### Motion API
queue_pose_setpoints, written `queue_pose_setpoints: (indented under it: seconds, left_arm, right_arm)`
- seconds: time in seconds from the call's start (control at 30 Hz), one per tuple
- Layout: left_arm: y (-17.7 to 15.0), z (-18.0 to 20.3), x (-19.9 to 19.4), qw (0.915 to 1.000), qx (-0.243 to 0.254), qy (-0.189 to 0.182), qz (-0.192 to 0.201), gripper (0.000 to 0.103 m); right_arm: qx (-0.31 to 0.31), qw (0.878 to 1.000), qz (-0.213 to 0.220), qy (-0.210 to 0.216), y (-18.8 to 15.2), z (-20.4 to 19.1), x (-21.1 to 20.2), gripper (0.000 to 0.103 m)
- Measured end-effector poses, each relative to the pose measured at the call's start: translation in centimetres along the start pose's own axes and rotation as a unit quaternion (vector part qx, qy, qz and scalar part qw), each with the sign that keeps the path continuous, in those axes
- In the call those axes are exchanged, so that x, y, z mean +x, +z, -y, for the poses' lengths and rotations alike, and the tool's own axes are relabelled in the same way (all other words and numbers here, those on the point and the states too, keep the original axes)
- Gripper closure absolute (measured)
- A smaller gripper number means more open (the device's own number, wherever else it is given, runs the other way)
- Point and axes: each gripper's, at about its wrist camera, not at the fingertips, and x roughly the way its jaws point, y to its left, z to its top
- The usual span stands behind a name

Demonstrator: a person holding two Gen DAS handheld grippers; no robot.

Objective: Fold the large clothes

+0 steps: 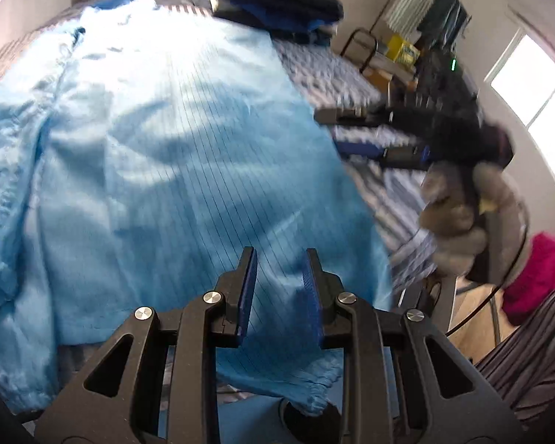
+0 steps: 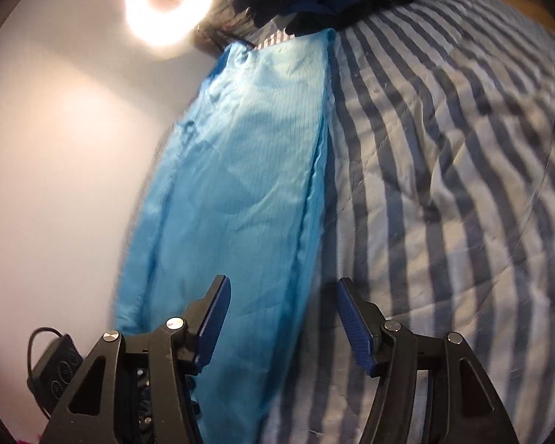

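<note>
While the blue garment [image 1: 159, 140] lies spread on the striped bed [image 2: 444, 185], left tongs [image 1: 281, 259] hover above its near hem, slightly parted, pinching nothing; right tongs [image 2: 283, 296] spread wide, empty, over its right edge, dark clothes [image 1: 277, 3] far

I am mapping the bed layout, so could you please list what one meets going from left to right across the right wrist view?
Plain white wall → light blue pinstriped garment → blue-and-white striped quilt.
</note>
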Motion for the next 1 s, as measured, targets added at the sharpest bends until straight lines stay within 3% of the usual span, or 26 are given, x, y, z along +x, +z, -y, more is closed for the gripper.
queue_pose_setpoints:
  seconds: [0.2, 0.47, 0.6, 0.8, 1.0]
  left_arm:
    - [2.4, -0.6, 0.7, 0.9999, -0.005, 0.002, 0.012, 0.079]
    - [1.8, -0.7, 4.2, 0.9999, 0.006, 0.008, -0.014, 0.079]
    - [2.0, -0.8, 4.1, 0.9999, -0.002, -0.001, -0.014, 0.079]
    - [1.4, -1.6, 0.5, 0.9979, -0.053, -0.022, 0.031, 0.079]
    - [-0.1, -1.5, 2.6, 0.9987, -0.046, -0.021, 0.007, 0.079]
  right_arm:
    - [0.001, 0.999, -0.012, 0.032, -1.5, -0.2, 0.2, 0.043]
    - [0.023, 0.999, -0.033, 0.000, -1.6, -1.0, 1.8, 0.096]
    - [-0.012, 0.998, -0.044, -0.051, -1.1, -3.1, 1.8, 0.100]
    - [-0.071, 0.989, -0.062, -0.111, 0.4, -6.9, 1.6, 0.102]
    - [-0.121, 0.978, -0.083, -0.150, 1.5, -10.8, 2.4, 0.103]
